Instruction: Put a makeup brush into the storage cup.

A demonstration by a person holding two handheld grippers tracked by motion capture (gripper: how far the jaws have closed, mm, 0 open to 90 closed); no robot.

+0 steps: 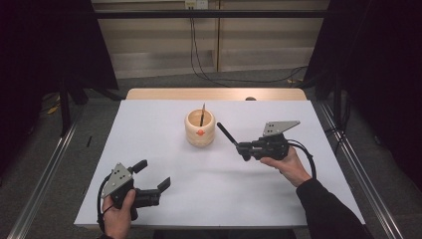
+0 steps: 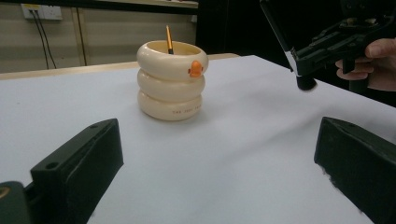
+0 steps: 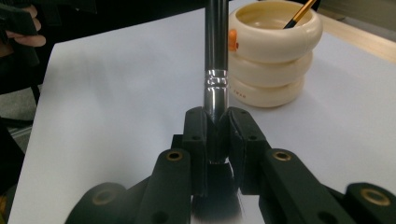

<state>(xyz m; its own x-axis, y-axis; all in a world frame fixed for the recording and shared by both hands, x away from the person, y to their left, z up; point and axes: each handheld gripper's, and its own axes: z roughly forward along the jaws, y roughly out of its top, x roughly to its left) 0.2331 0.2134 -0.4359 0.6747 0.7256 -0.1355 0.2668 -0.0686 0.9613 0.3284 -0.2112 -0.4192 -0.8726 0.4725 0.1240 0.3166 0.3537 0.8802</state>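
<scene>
A cream holder (image 1: 200,130) made of three stacked rings, with an orange knob on its side, stands mid-table. A thin orange-handled brush (image 1: 202,114) leans inside it. My right gripper (image 1: 244,149) hovers just right of the holder, shut on a thick black brush (image 1: 226,133) whose handle points up-left toward the holder. In the right gripper view the pads (image 3: 239,130) clamp that brush (image 3: 215,46) just below its silver ferrule, with the holder (image 3: 273,56) beyond. My left gripper (image 1: 153,174) rests at the front left, open, with nothing between its jaws. Its own view shows the holder (image 2: 170,84) ahead.
A white board (image 1: 149,124) covers the table, with a wooden strip (image 1: 214,93) at its far edge. Metal rails run along both sides on the floor. Cables hang down the back wall. The other gripper (image 2: 327,46) is at the upper right of the left gripper view.
</scene>
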